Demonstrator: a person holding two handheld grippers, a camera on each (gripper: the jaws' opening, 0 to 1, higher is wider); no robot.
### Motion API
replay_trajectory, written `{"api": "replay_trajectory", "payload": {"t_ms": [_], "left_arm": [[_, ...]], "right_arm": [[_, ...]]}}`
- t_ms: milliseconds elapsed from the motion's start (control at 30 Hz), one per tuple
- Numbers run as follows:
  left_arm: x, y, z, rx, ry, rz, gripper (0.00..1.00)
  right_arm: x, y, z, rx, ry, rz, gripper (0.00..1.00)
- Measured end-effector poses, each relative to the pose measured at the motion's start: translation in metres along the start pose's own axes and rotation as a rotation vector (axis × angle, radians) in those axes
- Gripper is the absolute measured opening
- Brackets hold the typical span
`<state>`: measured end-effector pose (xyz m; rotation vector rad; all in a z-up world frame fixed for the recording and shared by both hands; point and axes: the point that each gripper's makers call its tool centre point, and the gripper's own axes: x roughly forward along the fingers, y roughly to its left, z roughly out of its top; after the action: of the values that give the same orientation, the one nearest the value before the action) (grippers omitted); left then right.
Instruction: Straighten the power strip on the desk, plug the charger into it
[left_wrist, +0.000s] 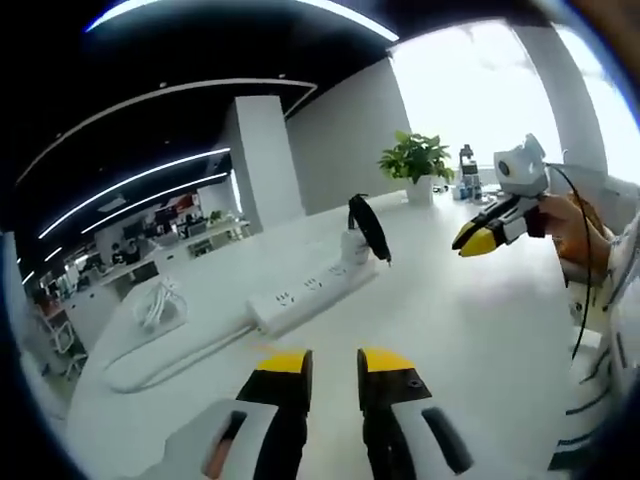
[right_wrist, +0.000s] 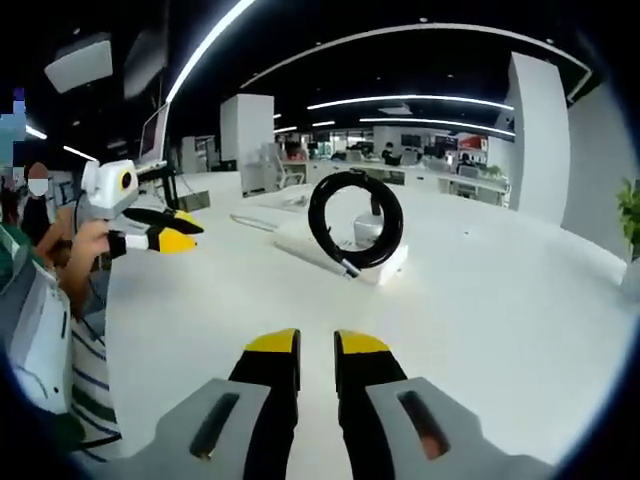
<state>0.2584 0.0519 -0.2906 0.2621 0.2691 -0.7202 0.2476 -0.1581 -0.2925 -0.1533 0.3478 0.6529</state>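
In the left gripper view, the left gripper (left_wrist: 334, 362) rises from the bottom centre, its grey jaws tipped with yellow pads, set a little apart and holding nothing. Just above it, in the middle of the frame, the white power strip (left_wrist: 312, 293) lies at a slant on the smooth white desk (left_wrist: 480, 320), a long rectangular bar whose white cord (left_wrist: 165, 358) loops away toward the lower left. At the strip's upper right end stands the small white charger (left_wrist: 355, 245), seemingly already seated in the strip, though the view is too small to be sure. Its black cable (left_wrist: 370, 228) is wound in a glossy ring. A potted plant (left_wrist: 417, 165) stands at the desk's far edge.

The right gripper (left_wrist: 478, 240) shows at the right edge, held in a hand (left_wrist: 572, 228). In the right gripper view its own jaws (right_wrist: 316, 350) stand slightly parted and empty at the bottom centre. The cable coil (right_wrist: 356, 220) stands upright above them, mid-frame.
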Motion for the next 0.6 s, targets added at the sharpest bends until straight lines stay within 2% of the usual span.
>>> {"api": "replay_trajectory", "payload": {"t_ms": [300, 433, 600], "left_arm": [[-0.027, -0.008, -0.005, -0.028, -0.017, 0.025, 0.18], [-0.037, -0.015, -0.007, -0.058, -0.030, 0.012, 0.18], [-0.047, -0.015, -0.013, -0.077, -0.022, 0.043, 0.20]], "right_arm": [[-0.019, 0.012, -0.012, 0.033, -0.005, -0.023, 0.15], [-0.031, 0.016, -0.016, 0.038, -0.001, -0.051, 0.15], [-0.044, 0.021, -0.019, 0.030, -0.008, -0.097, 0.15]]}}
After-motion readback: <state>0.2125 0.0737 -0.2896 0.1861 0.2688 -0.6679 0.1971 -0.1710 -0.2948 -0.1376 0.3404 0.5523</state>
